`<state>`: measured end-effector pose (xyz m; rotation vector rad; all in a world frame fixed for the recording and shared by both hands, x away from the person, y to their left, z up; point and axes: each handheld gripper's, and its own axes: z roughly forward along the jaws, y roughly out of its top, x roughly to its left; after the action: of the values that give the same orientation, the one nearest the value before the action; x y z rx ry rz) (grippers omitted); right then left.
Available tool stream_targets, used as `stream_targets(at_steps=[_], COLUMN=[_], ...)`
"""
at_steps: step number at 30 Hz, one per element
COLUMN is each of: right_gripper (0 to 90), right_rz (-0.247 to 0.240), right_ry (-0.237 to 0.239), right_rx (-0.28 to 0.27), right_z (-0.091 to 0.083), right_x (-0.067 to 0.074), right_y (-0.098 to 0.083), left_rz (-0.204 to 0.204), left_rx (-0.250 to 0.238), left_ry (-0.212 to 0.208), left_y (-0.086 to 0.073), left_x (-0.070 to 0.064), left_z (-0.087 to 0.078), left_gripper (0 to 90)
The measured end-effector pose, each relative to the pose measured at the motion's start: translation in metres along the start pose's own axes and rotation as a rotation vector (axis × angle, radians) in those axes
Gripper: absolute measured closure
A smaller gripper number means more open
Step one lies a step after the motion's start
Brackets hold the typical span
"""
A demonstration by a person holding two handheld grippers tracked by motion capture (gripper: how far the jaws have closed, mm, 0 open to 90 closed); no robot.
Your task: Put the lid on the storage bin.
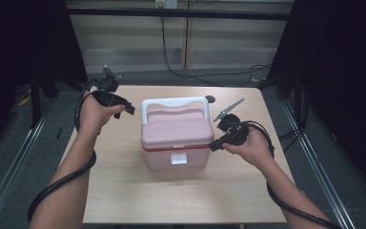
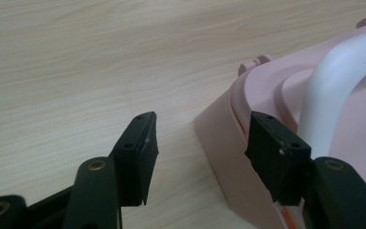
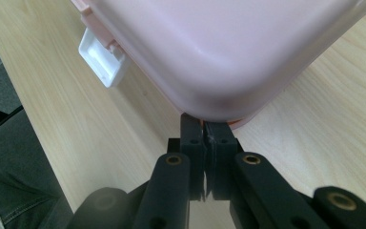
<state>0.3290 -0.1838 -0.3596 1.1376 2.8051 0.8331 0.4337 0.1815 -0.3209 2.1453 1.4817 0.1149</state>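
A pink cooler box [image 1: 174, 133] with a white handle [image 1: 174, 101] stands upright mid-table, lid down, its white latch [image 1: 178, 158] facing the person. My left gripper [image 1: 126, 109] hovers by the box's back left corner. Its jaws stand open in the left gripper view [image 2: 202, 119], one pad over the table and the other over the lid [image 2: 267, 81] beside the handle [image 2: 333, 81], pressing on nothing. My right gripper [image 1: 214, 144] is at the box's right side. In the right gripper view [image 3: 204, 121] it is shut, tips touching the box's rounded corner [image 3: 219, 47] near the latch [image 3: 102, 59].
The wooden table [image 1: 124, 191] has bare room in front of and on both sides of the box. A small dark round object [image 1: 210, 99] lies behind the box. Black cables [image 1: 195, 74] run over the floor beyond the far edge. Dark curtains flank both sides.
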Motion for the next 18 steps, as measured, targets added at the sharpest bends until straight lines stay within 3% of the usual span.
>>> stream_targets(at_steps=[18], right_gripper=[83.7], right_rz=[0.003], right_ry=[-0.001], right_rx=[0.012], right_z=[0.002], right_x=[-0.001], right_y=[-0.005], left_rz=[0.001], left_rx=[0.007], left_ry=[0.008], left_y=[-0.012], left_x=[0.007], left_z=[0.007], left_gripper=[39.6])
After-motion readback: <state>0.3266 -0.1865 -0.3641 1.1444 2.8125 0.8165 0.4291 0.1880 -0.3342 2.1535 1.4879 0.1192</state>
